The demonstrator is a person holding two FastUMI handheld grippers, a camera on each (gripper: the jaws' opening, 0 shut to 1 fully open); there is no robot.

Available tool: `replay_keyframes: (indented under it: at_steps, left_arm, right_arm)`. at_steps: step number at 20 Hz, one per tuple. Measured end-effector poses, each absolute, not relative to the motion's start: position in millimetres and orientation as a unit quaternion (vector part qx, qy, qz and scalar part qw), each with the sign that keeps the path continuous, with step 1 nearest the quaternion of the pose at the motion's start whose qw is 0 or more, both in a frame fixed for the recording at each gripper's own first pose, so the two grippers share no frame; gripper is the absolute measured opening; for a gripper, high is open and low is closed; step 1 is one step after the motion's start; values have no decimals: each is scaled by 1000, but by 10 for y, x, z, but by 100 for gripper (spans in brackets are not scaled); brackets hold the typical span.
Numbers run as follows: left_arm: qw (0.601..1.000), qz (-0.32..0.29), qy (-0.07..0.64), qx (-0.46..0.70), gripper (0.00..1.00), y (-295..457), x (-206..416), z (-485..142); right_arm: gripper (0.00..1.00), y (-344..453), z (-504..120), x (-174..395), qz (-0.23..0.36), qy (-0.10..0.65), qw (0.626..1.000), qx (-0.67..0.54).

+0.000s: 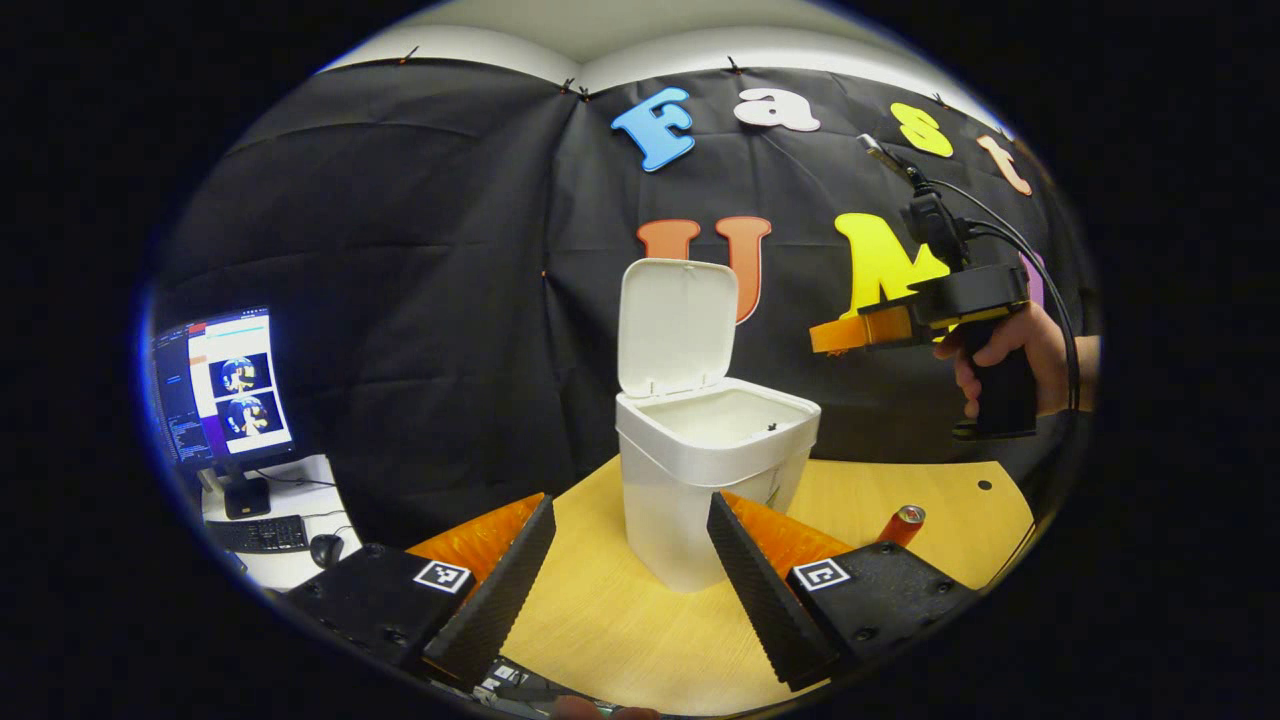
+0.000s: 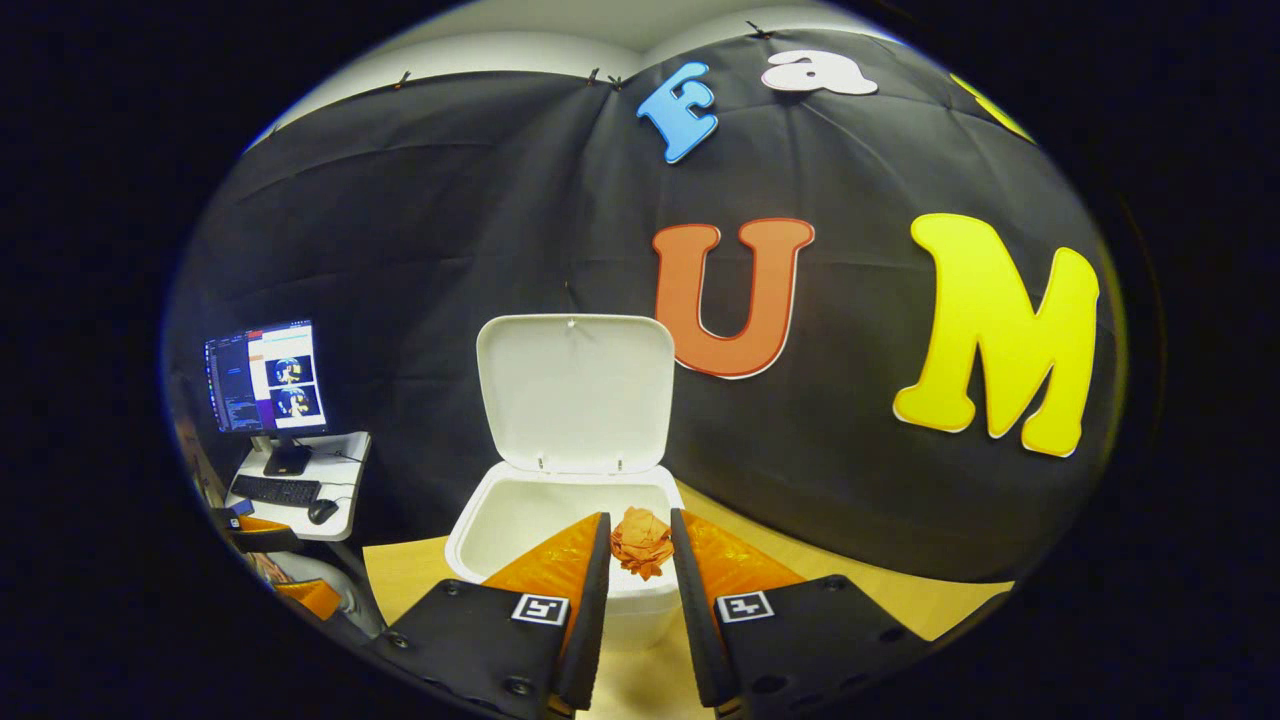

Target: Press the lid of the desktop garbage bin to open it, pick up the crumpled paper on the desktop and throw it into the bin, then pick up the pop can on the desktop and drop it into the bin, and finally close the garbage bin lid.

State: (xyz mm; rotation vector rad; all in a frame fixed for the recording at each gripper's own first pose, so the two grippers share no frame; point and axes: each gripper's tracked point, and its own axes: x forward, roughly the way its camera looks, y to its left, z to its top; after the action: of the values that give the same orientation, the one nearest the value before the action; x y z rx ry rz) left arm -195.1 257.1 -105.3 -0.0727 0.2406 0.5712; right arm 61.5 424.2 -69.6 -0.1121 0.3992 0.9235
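— What sort of place is this?

— A recording booth in a lab or office, not a home. A black cloth wall [image 2: 420,250] hangs clipped along its top edge.

— Anything else?

— Left of that cloth, a small white desk [image 2: 345,475] carries a lit computer monitor [image 2: 265,377], a black keyboard [image 2: 275,491] and a dark mouse [image 2: 322,511]. Before the cloth stands a light wooden tabletop [image 1: 620,620].

The white bin [image 1: 705,470] stands on the wooden desktop, lid [image 1: 675,325] upright. Crumpled orange paper [image 2: 641,543] hangs over its opening. A red can [image 1: 902,524] lies nearby.
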Motion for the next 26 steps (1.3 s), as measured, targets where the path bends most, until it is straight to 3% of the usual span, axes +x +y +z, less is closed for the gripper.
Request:
replay_keyframes:
  at_steps: [8,14,18,20,26]
  left_arm:
    - [934,330,129,-38,100,2895,-2321,-1103]
    - [938,318,128,-43,100,2810,-2357,-1115]
    - [944,305,123,-34,100,2729,-2296,-1089]
    - [949,291,120,-28,100,2651,-2217,-1059]
    - [970,226,93,-8,100,2314,-1945,-968]
  right_arm:
    - [39,4930,-1181,663,458,214,858,-88]
    - [37,5000,-1391,698,449,224,858,-110]
    - [47,4966,-1389,647,454,218,856,-119]
    - [62,4914,-1361,626,452,219,857,-115]
    - [78,4441,-912,578,426,187,882,-72]
